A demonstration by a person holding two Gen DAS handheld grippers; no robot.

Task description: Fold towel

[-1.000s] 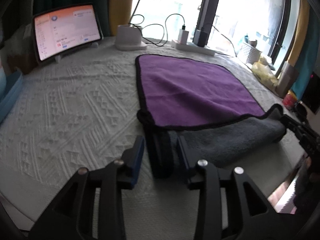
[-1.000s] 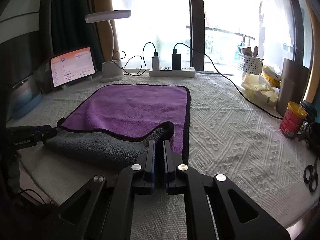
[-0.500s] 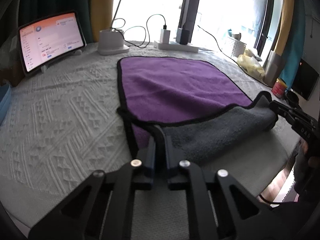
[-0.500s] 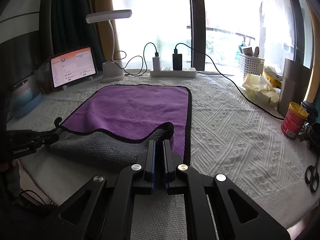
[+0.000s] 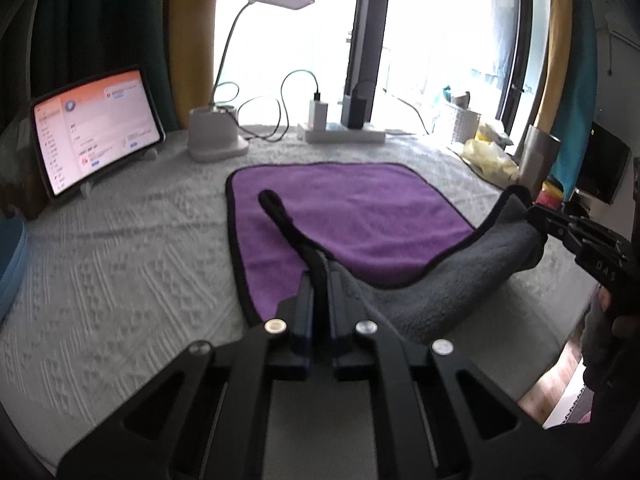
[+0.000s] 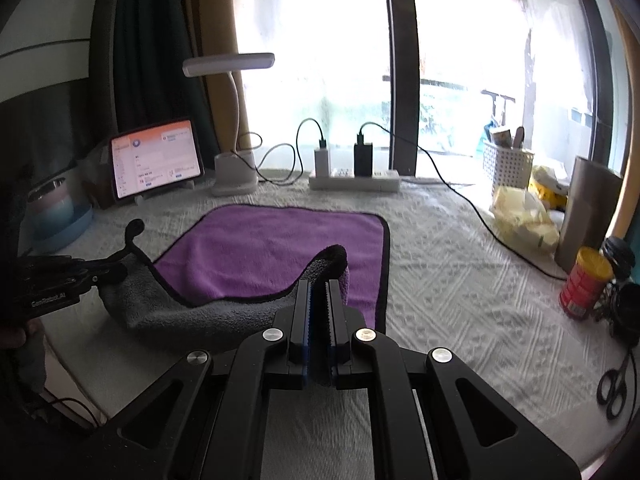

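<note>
Right wrist: white basket (image 6: 507,168) w/ bottles, behind towel (image 6: 276,252).

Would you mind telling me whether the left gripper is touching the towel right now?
Touching. In the left wrist view, the left gripper is shut on the towel, whose black-trimmed corner sticks up between its fingers.

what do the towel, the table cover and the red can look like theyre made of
Towel: soft plush cloth, likely microfibre; fuzzy matte pile, purple on one face, grey on the other, with a dark sewn edge, and it drapes limply from both tongs.
Table cover: white woven fabric, probably cotton; raised diamond pattern, no shine.
Red can: possibly metal with a yellow plastic lid; too blurred to be sure.
</note>
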